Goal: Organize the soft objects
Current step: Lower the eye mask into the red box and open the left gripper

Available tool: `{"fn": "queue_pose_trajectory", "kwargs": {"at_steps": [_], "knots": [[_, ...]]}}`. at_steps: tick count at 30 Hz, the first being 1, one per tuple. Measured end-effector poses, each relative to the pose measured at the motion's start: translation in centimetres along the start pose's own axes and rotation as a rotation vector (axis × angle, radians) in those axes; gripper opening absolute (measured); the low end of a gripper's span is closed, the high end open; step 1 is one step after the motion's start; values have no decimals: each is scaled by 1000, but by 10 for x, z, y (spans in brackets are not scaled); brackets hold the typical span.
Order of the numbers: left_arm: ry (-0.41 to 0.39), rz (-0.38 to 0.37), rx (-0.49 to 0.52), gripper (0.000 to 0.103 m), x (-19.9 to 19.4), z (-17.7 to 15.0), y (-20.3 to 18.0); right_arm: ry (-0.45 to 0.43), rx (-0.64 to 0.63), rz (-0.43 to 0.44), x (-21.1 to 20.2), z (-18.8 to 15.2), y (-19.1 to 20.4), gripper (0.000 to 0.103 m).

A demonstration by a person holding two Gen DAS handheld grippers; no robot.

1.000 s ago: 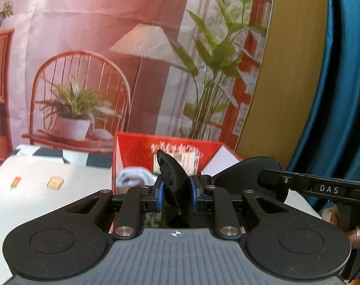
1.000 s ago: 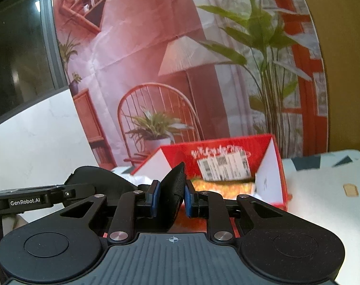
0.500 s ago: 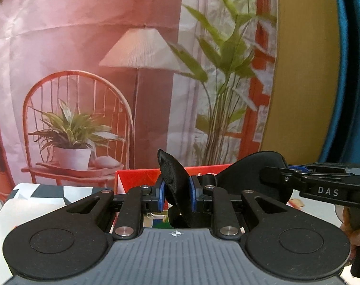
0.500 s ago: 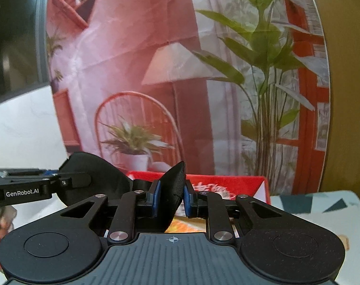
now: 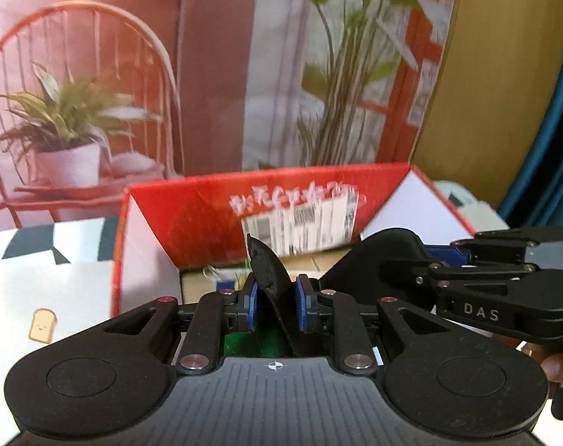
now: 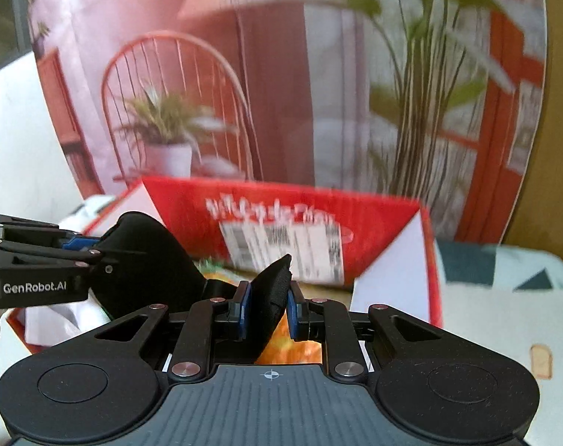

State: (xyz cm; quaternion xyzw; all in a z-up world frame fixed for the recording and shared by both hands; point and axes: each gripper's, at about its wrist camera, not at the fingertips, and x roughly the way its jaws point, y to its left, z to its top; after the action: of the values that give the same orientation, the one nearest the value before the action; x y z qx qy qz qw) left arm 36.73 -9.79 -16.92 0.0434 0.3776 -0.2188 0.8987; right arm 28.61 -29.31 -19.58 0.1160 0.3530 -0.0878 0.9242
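Both the left gripper and the right gripper pinch the black cloth over the red box, and if one lets go too soon it may flop outside.

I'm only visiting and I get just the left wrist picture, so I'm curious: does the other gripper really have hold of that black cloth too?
Observer: Yes. In the right wrist view the right gripper has its blue pads shut on one end of the black cloth.
Operator: What lies under it?
Observer: An orange patterned thing shows just below that gripper, inside the red box. I cannot tell what it is.
Operator: Anything else in there?
Observer: Some crumpled white material, seemingly inside the box at its left end in that view.
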Motion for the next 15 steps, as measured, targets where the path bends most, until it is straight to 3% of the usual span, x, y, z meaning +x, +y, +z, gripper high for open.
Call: {"fn": "queue_pose_trajectory", "kwargs": {"at_steps": [7,9,11,13,14,15], "knots": [[22,-14,11,24,8,5,0,62,12,-23,14,-2,-2,21],[14,-14,11,36,5,7,2,64,0,-48,12,-1,1,31],[0,-4,6,74,-4,7,4,56,-21,-65,8,0,2,38],[-29,8,13,88,-13,10,4,44,-34,-83,0,-1,4,55],[-42,17,18,92,-20,9,4,28,-31,-84,-5,-1,4,62],[-51,27,24,94,-27,9,4,4,-23,-81,-11,-2,3,75]]}}
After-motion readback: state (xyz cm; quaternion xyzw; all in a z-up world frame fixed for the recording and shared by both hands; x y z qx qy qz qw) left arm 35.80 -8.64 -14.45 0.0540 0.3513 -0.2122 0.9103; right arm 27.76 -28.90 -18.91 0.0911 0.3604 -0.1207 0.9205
